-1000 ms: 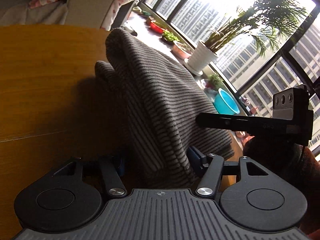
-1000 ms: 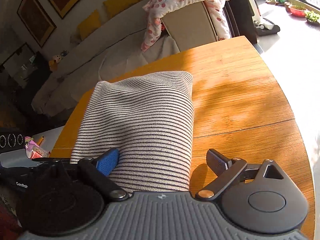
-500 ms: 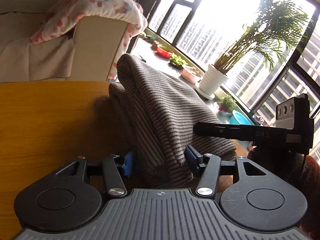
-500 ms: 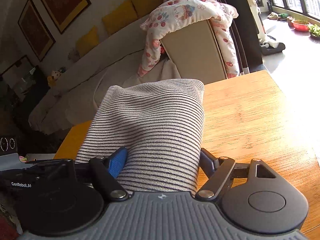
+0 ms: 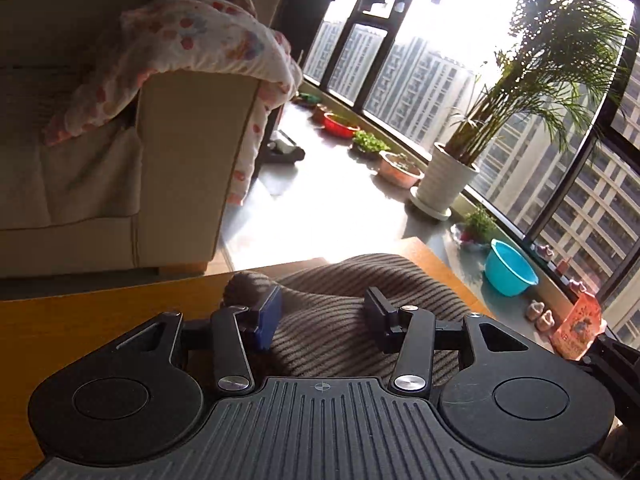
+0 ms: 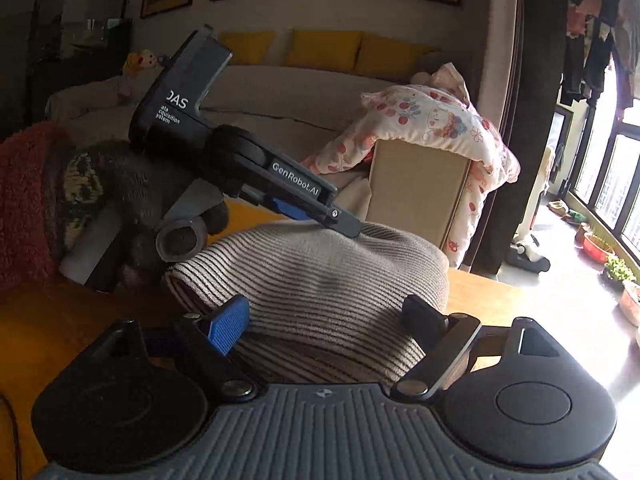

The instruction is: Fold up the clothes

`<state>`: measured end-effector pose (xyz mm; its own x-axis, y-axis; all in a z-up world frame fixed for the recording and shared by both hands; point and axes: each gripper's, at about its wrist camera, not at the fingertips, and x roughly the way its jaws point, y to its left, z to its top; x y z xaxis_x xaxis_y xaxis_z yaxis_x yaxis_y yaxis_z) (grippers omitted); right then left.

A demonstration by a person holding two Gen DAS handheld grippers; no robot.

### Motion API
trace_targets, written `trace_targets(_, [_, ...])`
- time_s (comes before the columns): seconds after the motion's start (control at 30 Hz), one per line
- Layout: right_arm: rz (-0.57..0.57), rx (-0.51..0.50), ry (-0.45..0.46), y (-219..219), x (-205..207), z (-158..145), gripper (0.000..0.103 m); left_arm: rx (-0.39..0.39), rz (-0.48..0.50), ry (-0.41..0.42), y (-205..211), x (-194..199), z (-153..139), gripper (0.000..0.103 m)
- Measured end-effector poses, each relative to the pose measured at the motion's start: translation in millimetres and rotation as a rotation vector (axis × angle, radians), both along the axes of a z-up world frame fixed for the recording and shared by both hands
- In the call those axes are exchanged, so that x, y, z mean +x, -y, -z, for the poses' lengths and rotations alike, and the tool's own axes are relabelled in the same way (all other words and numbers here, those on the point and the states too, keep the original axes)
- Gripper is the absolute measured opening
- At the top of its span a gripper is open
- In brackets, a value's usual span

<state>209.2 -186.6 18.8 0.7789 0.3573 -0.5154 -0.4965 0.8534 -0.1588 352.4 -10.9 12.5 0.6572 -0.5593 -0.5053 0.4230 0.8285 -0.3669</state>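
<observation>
1 striped garment lies on 1 wooden table; 2 grippers, left and right, flank it. At 3 o'clock: 1 potted palm, 1 blue basin. 3 yellow cushions at 12 o'clock.

Both the left gripper and right gripper hover with fingers spread wide apart.

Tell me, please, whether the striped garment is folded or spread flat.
Folded: the striped garment sits as a thick, rounded, layered bundle on the wooden table.
</observation>
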Motion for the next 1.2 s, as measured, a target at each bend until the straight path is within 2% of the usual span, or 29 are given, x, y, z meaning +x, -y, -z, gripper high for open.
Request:
trace_targets(0.1, [0.0,-0.016,0.021,-4.1,-2.2,4.9,0.091,0.0,-0.032,-0.008,-6.0,-13.1,-7.0,0.051])
trace_targets(0.13, [-0.003,0.025,-0.004,2.9,-1.7,-0.2,0.091,0.007,-0.041,-0.006,-7.9,-21.1,-12.3,0.053])
trace_targets(0.2, [0.003,0.131,-0.061,24.2,-0.3,-10.0,0.091,0.031,-0.04,-0.003,-14.1,-41.7,-21.3,0.069])
trace_targets(0.23, [0.023,0.19,-0.092,36.4,2.2,-11.8,0.091,0.038,-0.032,-0.004,-17.5,-53.1,-23.7,0.069])
trace_targets(0.33, [0.107,0.363,-0.2,72.9,15.7,-8.6,0.09,0.034,0.001,-0.032,-23.4,-80.7,-15.4,0.063])
trace_targets(0.37, [0.145,0.392,-0.239,80.5,22.0,-2.6,0.088,0.04,0.003,-0.045,-24.0,-84.9,-9.0,0.057])
trace_targets(0.4, [0.165,0.4,-0.27,83.5,26.0,2.9,0.083,0.045,0.005,-0.058,-24.6,-89.2,-2.5,0.056])
trace_targets(0.43, [0.173,0.402,-0.293,84.9,28.6,8.1,0.083,0.044,0.001,-0.074,-26.1,-92.1,4.5,0.056])
trace_targets(0.5, [0.181,0.397,-0.296,83.8,26.4,11.9,0.083,0.013,-0.026,-0.099,-32.0,-93.5,15.0,0.06])
trace_targets(0.6, [0.202,0.337,-0.237,77.2,10.8,2.7,0.089,0.006,-0.077,-0.088,-33.1,-102.8,10.2,0.06])
trace_targets(0.67, [0.21,0.292,-0.193,72.6,-6.2,-6.2,0.103,0.048,-0.125,-0.053,-28.1,-121.6,-0.3,0.062])
trace_targets(0.73, [0.203,0.263,-0.173,70.1,-25.3,-11.2,0.103,0.123,-0.171,-0.011,-18.6,-150.6,-8.1,0.08])
trace_targets(0.77, [0.199,0.253,-0.173,68.8,-34.3,-11.7,0.103,0.16,-0.199,0.006,-13.2,-165.5,-8.7,0.095])
trace_targets(0.8, [0.194,0.248,-0.182,67.5,-42.4,-9.8,0.103,0.191,-0.223,0.016,-8.1,-178.7,-8.4,0.101])
trace_targets(0.9, [0.201,0.2,-0.264,60.6,-58.1,4.4,0.103,0.251,-0.275,-0.001,6.0,-208.0,-2.6,0.103])
trace_targets(0.97, [0.253,0.135,-0.29,54.5,-63.8,15.6,0.103,0.294,-0.299,-0.063,14.9,-216.6,3.0,0.103])
trace_targets(1.0, [0.28,0.107,-0.273,52.7,-68.8,19.8,0.103,0.309,-0.317,-0.079,18.5,-220.9,5.2,0.103])
trace_targets(1.07, [0.338,0.053,-0.214,49.7,-78.5,27.2,0.103,0.318,-0.364,-0.057,22.6,-228.6,8.1,0.103])
trace_targets(1.13, [0.373,0.036,-0.171,48.4,-81.3,29.5,0.103,0.335,-0.38,-0.035,26.4,-230.7,11.3,0.103])
trace_targets(1.2, [0.366,0.029,-0.165,45.2,-77.4,29.6,0.103,0.365,-0.411,-0.044,29.6,-226.9,17.4,0.103])
